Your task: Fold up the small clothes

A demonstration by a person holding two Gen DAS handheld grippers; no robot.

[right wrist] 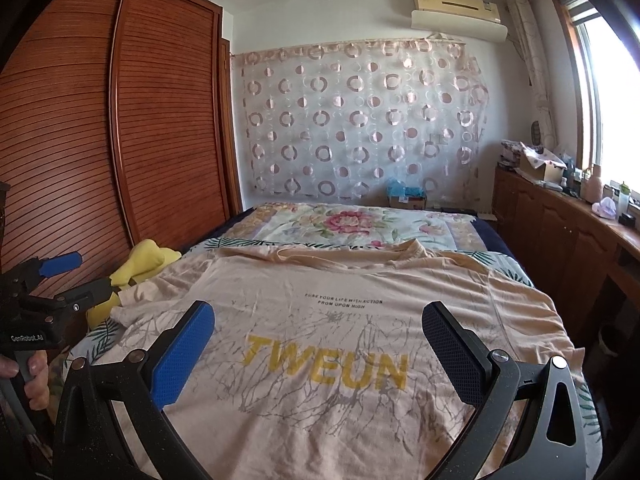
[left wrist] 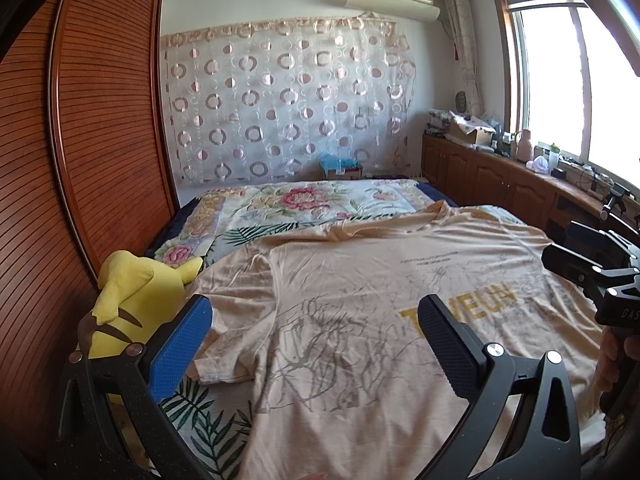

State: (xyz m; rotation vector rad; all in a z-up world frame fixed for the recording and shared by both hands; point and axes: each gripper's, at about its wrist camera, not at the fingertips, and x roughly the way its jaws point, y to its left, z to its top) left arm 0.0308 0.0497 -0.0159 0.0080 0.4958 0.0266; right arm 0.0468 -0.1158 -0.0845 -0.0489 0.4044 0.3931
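Note:
A beige T-shirt (left wrist: pixel 360 300) with yellow "TWEUN" lettering and grey branch print lies spread flat, front up, on the bed, collar toward the far end. It also shows in the right wrist view (right wrist: pixel 340 344). My left gripper (left wrist: pixel 316 320) is open and empty, hovering over the shirt's left side near its left sleeve (left wrist: pixel 224 364). My right gripper (right wrist: pixel 320 328) is open and empty, above the shirt's chest print. The right gripper shows at the right edge of the left wrist view (left wrist: pixel 592 276), and the left gripper at the left edge of the right wrist view (right wrist: pixel 48 280).
A yellow plush toy (left wrist: pixel 132 300) lies at the bed's left edge against the brown slatted wardrobe (left wrist: pixel 100 120). A floral quilt (left wrist: pixel 312 204) covers the bed's far end. Wooden cabinets (left wrist: pixel 488 176) with clutter run under the window on the right.

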